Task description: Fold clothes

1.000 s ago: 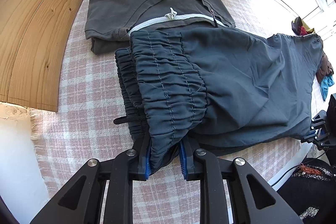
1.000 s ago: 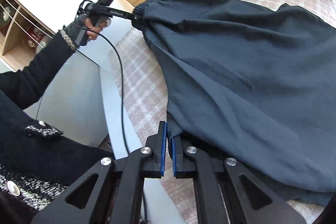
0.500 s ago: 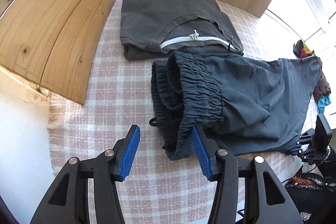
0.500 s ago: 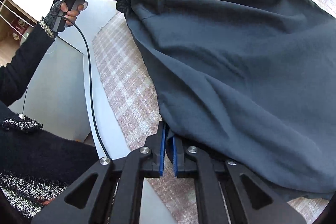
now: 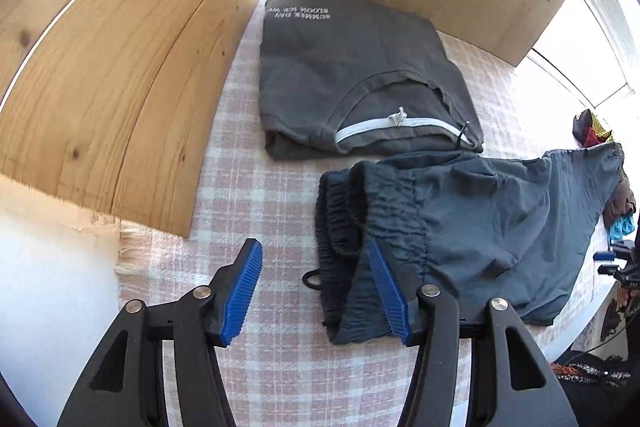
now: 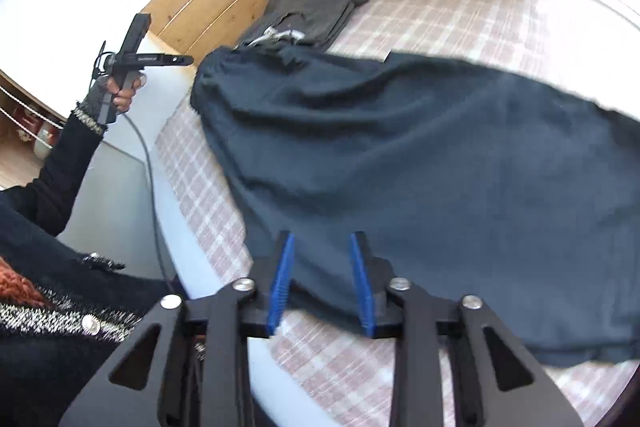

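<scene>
Checked blanket [image 5: 248, 195], folded shirt [image 5: 352, 67], shorts [image 5: 480, 219]

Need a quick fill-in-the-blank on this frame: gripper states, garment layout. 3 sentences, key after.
1. The left gripper and right gripper both have their jaws ____.
2. The dark blue garment lies on a pink-and-white ____ cloth.
3. Behind it sits a folded grey shirt with ____ lettering near its far edge.

Missing words: open; checked; white
</scene>
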`<move>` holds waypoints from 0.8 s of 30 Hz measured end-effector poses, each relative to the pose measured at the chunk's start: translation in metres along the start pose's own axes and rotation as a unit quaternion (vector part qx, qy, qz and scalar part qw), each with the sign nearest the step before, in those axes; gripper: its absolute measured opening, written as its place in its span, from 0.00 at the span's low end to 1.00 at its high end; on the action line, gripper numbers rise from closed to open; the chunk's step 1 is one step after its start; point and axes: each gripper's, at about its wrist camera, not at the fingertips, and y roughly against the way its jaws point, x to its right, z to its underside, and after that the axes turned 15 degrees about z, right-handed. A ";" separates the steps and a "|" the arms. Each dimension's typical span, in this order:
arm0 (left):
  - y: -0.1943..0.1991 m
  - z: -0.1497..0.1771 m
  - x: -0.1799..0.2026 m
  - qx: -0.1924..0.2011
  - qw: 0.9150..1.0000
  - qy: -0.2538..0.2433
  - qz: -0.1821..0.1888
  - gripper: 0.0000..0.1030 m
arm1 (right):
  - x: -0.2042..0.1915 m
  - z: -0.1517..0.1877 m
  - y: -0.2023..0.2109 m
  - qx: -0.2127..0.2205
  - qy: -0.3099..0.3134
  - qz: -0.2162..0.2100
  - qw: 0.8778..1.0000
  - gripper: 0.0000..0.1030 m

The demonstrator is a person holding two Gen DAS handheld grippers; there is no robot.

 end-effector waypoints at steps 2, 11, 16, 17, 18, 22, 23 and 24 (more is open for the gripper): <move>-0.020 -0.013 0.015 -0.014 0.999 -0.024 -0.015 0.59 | 0.010 -0.029 -0.003 0.028 0.011 0.027 0.999 0.48; -0.077 -0.026 0.002 -0.067 0.995 -0.014 -0.071 0.71 | 0.039 -0.101 -0.101 -0.054 0.079 0.043 0.994 0.48; -0.045 -0.034 0.006 -0.028 0.999 -0.006 -0.034 0.69 | 0.046 -0.092 -0.116 -0.078 0.102 0.038 0.991 0.48; -0.043 -0.038 0.007 -0.025 0.999 -0.008 -0.029 0.70 | 0.046 -0.092 -0.116 -0.080 0.107 0.038 0.990 0.48; -0.046 -0.043 0.006 -0.032 0.999 -0.012 -0.026 0.71 | 0.045 -0.091 -0.116 -0.080 0.114 0.038 0.990 0.48; -0.078 -0.053 0.004 -0.083 0.996 -0.027 -0.014 0.72 | 0.044 -0.087 -0.117 -0.079 0.143 0.044 0.986 0.48; -0.087 -0.055 0.003 -0.096 0.995 -0.031 -0.009 0.73 | 0.044 -0.086 -0.116 -0.078 0.147 0.044 0.985 0.48; -0.096 -0.056 0.003 -0.109 0.993 -0.034 -0.004 0.73 | 0.046 -0.085 -0.115 -0.078 0.148 0.043 0.985 0.48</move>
